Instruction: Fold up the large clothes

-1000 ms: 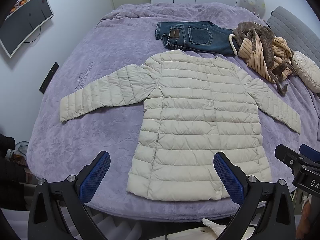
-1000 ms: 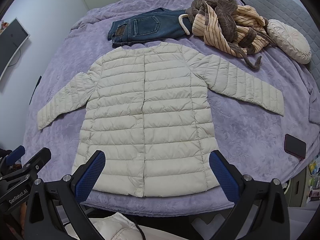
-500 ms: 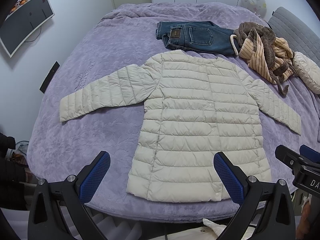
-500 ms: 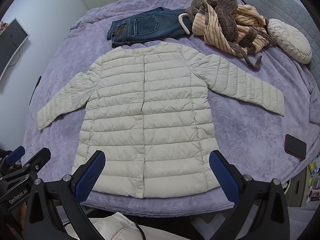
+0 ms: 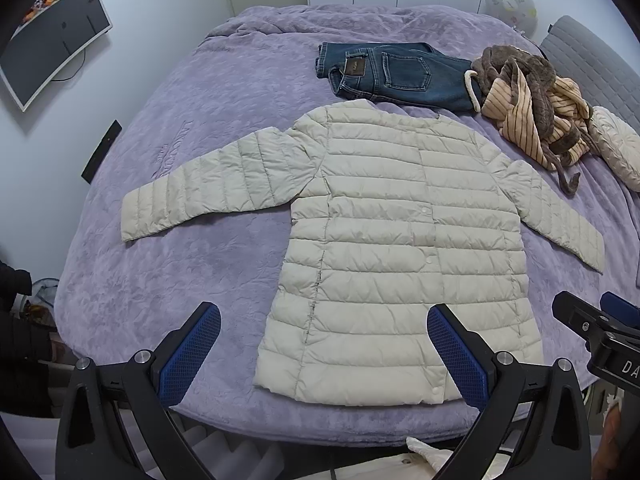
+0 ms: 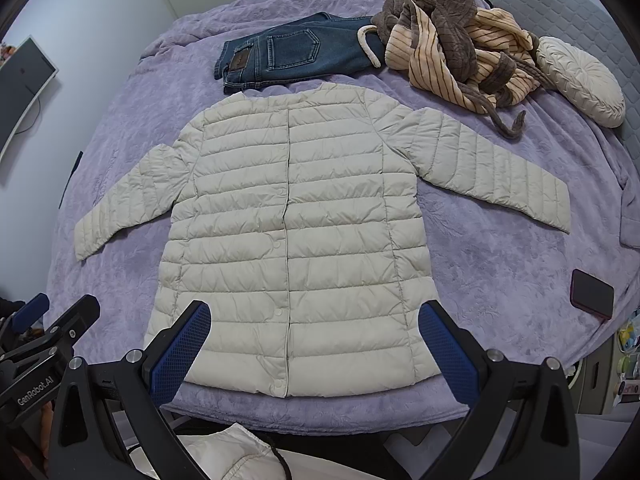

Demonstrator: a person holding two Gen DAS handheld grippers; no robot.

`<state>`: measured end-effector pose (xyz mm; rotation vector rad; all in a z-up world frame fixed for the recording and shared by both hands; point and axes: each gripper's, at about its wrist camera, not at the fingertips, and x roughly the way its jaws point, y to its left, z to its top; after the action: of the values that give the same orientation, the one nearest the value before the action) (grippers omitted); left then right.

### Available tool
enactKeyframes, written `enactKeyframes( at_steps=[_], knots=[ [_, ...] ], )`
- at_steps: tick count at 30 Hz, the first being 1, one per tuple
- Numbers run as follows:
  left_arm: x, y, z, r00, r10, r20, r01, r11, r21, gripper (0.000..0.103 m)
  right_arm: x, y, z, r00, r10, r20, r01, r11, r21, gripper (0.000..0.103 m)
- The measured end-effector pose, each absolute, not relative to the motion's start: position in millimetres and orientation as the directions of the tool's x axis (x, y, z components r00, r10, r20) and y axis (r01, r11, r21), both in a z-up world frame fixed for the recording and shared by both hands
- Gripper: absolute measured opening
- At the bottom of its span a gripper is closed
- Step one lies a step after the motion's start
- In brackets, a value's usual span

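Little is changing vs. the earlier frames: both rigs are holding almost the same hover, the view creeping only a touch closer to the hem. Left gripper [image 5: 324,354] is hanging w/ jaws wide apart and nothing between them, above the near-left part of the cream quilted puffer jacket [image 5: 400,248]; right gripper [image 6: 314,350] is likewise standing wide open and empty over the hem near the snap placket. Jacket is lying flat, front up, snaps closed, both sleeves spread out to the sides, on the purple plush bedspread [image 5: 208,128]. Beyond the collar, folded blue denim jeans [image 5: 400,74] are resting just past the neckline, beside a crumpled brown-and-cream striped robe [image 6: 448,40] and a round cream pleated cushion [image 6: 580,80]; a dark phone [image 6: 592,294] is sitting near the right edge, well apart from the jacket. Judged stage: pre-grasp, no fold made yet. For a clean first fold, each gripper is probably best taking one sleeve at the cuff, pinching both fabric layers, lifting low, and laying the sleeve straight across the chest. Slippery padded shell is likely to slide or spring back, so pressing air out after each fold should help; keeping the right sleeve's path clear of the robe belt is advisable.
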<state>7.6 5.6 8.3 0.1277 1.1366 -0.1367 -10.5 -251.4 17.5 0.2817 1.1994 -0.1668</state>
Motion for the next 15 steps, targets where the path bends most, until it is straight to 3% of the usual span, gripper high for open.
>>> enactKeyframes(
  at_steps=[15],
  knots=[
    [7.5,5.0,8.3,0.414,-0.043,-0.909,0.174,0.984,0.033,0.103,-9.9,-252.6,17.3,0.355,0.023,-0.935,0.275,0.953,0.128,0.103]
  ],
)
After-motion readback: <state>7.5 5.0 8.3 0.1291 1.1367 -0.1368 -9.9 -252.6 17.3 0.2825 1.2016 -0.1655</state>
